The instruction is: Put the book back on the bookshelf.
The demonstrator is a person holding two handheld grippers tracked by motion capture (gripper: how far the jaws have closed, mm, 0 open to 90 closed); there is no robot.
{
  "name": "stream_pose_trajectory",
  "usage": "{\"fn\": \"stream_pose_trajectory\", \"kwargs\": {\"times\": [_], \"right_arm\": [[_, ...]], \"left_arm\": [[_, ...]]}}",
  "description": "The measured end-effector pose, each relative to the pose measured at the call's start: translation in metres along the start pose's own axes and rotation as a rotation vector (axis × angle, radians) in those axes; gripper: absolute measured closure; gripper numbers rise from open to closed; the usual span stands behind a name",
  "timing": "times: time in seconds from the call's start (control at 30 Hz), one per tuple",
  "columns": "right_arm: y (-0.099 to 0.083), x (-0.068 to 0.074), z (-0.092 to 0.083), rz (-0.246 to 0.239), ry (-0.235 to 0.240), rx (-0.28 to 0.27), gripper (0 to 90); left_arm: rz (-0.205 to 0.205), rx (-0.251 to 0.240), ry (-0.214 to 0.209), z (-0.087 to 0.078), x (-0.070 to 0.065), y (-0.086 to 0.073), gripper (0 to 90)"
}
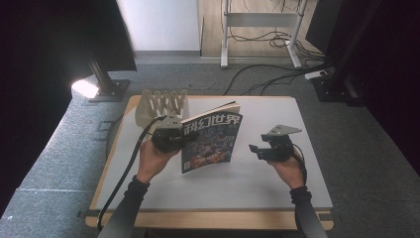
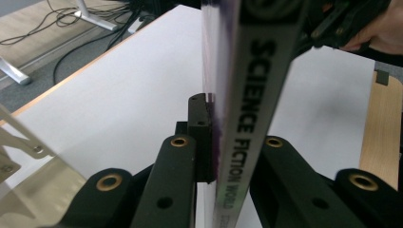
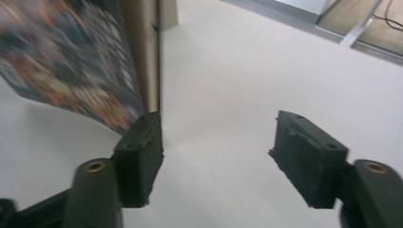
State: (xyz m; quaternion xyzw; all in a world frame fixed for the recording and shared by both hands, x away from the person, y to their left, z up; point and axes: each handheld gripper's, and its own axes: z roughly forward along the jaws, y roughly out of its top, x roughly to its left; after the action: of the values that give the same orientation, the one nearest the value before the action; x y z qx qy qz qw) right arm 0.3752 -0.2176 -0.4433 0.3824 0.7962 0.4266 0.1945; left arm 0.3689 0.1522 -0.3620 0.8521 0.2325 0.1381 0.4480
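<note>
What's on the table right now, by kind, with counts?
Magazines: 1, the magazine held upright at its spine by the left gripper.
Racks: 1, the beige slotted rack at the far left.
Grippers: 2, counting the open right gripper.
Total: 4.

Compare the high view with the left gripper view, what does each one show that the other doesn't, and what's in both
High view alone: the magazine's illustrated front cover, the person's left hand around the left tool, and the right tool's grey three-cornered plate.

Left gripper view alone: the magazine's spine lettered SCIENCE FICTION WORLD, clamped upright between the left tool's jaws.

Both: the white table, the pale slotted rack at the table's left rear, floor cables, and the person's right hand with its tool.
</note>
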Motion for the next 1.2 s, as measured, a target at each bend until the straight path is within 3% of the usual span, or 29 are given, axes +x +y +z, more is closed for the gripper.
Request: {"fn": "stream_pose_trajectory", "kwargs": {"times": [0.23,0.4,0.5,0.97,1.2], "right_arm": [[-0.031,0.000,0.015,0.032,-0.035,0.055,13.7],[-0.042,0.002,0.021,0.042,-0.063,0.080,11.9],[-0.053,0.004,0.026,0.048,-0.075,0.110,2.8],[-0.081,0.008,0.043,0.054,-0.088,0.183,0.0],[-0.083,0.008,0.043,0.058,-0.090,0.176,0.0]], "left_arm": [[-0.012,-0.004,0.034,-0.016,0.004,0.000,83.0],[-0.032,-0.012,0.046,-0.029,0.008,-0.001,82.9],[-0.037,-0.010,0.056,-0.036,0.010,-0.003,82.9],[-0.111,-0.016,0.129,-0.073,0.024,-0.017,82.9],[-0.149,-0.031,0.180,-0.095,0.032,-0.026,82.9]]}}
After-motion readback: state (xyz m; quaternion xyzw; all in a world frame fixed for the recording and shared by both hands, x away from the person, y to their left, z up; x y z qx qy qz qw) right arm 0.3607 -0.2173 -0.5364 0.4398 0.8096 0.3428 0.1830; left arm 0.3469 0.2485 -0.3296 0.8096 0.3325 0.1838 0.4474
